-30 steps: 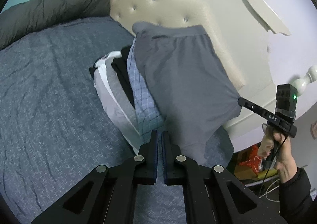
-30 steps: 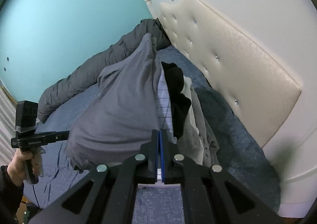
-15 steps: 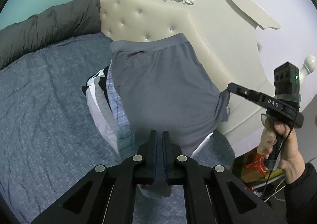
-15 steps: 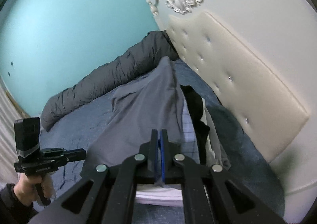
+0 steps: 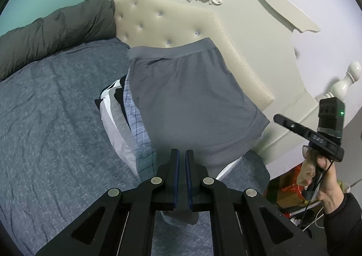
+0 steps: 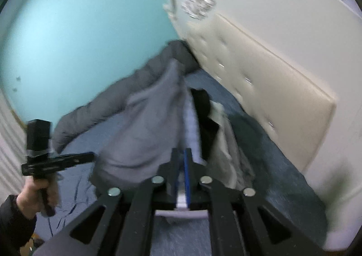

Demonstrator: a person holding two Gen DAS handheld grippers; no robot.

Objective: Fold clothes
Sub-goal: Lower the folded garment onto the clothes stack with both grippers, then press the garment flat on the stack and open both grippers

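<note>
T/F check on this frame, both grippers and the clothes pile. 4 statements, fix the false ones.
1. The left gripper is shut on the grey shorts. True.
2. The right gripper hangs open, holding nothing. False: it is shut on fabric.
3. The grey shorts lie flat on the bed sheet. False: they are held up over the clothes pile.
4. A dark duvet sits rolled along the teal wall. True.
</note>
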